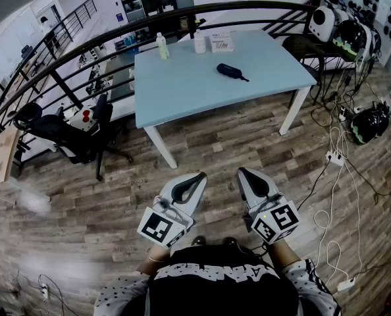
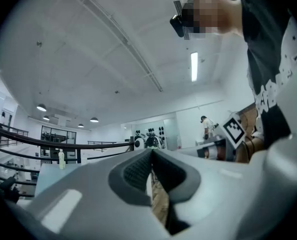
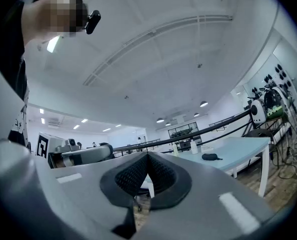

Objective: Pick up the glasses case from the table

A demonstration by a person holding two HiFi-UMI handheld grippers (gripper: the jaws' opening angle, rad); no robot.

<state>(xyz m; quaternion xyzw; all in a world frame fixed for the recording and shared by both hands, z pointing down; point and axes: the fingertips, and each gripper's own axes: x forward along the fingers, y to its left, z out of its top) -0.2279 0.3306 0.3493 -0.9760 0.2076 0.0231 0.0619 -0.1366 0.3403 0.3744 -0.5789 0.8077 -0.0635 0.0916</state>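
A dark glasses case [image 1: 230, 72] lies on the light blue table [image 1: 182, 91], right of its middle; in the right gripper view the case [image 3: 209, 157] shows far off on the tabletop. Both grippers are held close to the person's body, well short of the table. My left gripper [image 1: 201, 175] is shut with nothing in it, its tips meeting in the left gripper view [image 2: 151, 150]. My right gripper [image 1: 240, 170] is also shut and empty, jaws touching at the tip [image 3: 147, 154].
Two bottles [image 1: 162, 46] and a white box [image 1: 221, 42] stand at the table's far edge. A black office chair [image 1: 64, 130] sits left of the table. A black railing [image 1: 116, 35] curves behind. Cables and power strips [image 1: 337, 157] lie on the wooden floor at right.
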